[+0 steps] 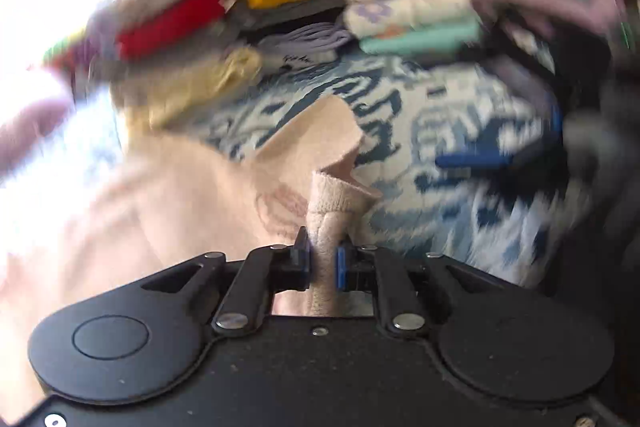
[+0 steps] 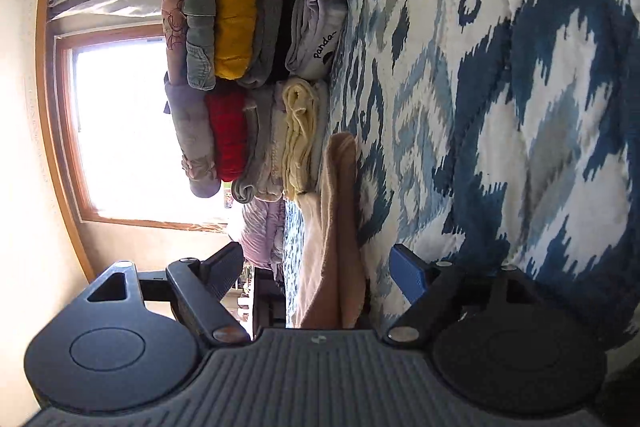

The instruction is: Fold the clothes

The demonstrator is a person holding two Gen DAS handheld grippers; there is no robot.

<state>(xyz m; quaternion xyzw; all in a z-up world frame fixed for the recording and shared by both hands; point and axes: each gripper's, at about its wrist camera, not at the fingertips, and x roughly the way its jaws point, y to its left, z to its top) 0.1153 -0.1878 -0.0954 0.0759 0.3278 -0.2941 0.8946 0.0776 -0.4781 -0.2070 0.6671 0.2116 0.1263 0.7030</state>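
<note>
Fabric of a pale pink garment (image 1: 192, 195) fills the lower left of the left wrist view, and its ribbed edge is pinched tight between the blue pads of the left hand-held gripper (image 1: 323, 261) at bottom centre, over a blue-and-white patterned bedspread (image 1: 460, 131). In the right wrist view, rolled sideways, the right hand-held gripper (image 2: 320, 267) stands wide with the same pink cloth (image 2: 336, 227) running between its fingers, untouched by either pad. Stacks of folded clothes (image 2: 240, 67) sit in the upper middle beside a bright window (image 2: 120, 131).
</note>
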